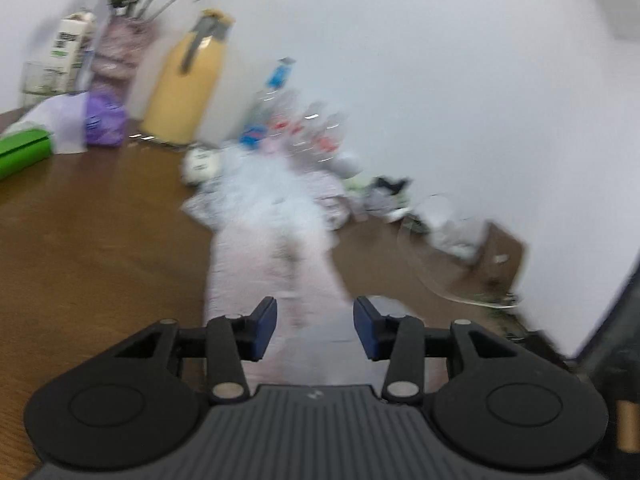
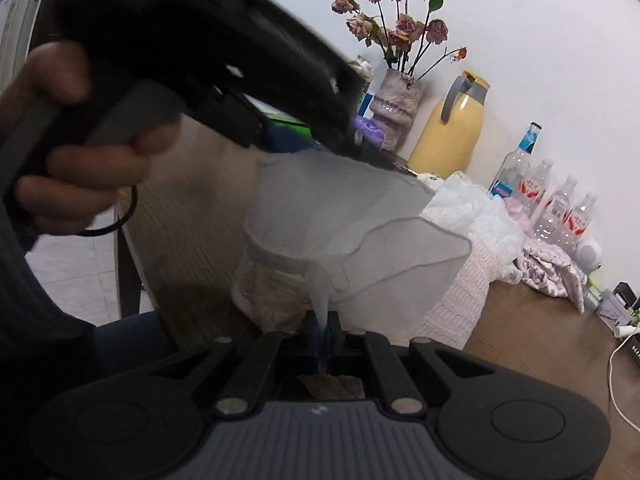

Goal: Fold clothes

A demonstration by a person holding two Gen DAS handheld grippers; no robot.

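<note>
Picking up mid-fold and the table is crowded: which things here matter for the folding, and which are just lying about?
For the job:
sheer white garment, pinched in the right gripper
pink knit garment
left gripper, open
crumpled clothes pile

Lying about:
yellow jug
flower vase
water bottles
green box

Garment point(image 2: 456, 292) on table point(image 2: 540, 344); behind it, bottles point(image 2: 560, 208) (jug point(image 2: 452, 136) further left).

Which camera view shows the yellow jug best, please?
The right wrist view: the yellow jug is sharp there, with its grey handle and lid clear beside the vase of flowers. The left wrist view also shows it whole, but smeared by motion blur.
</note>
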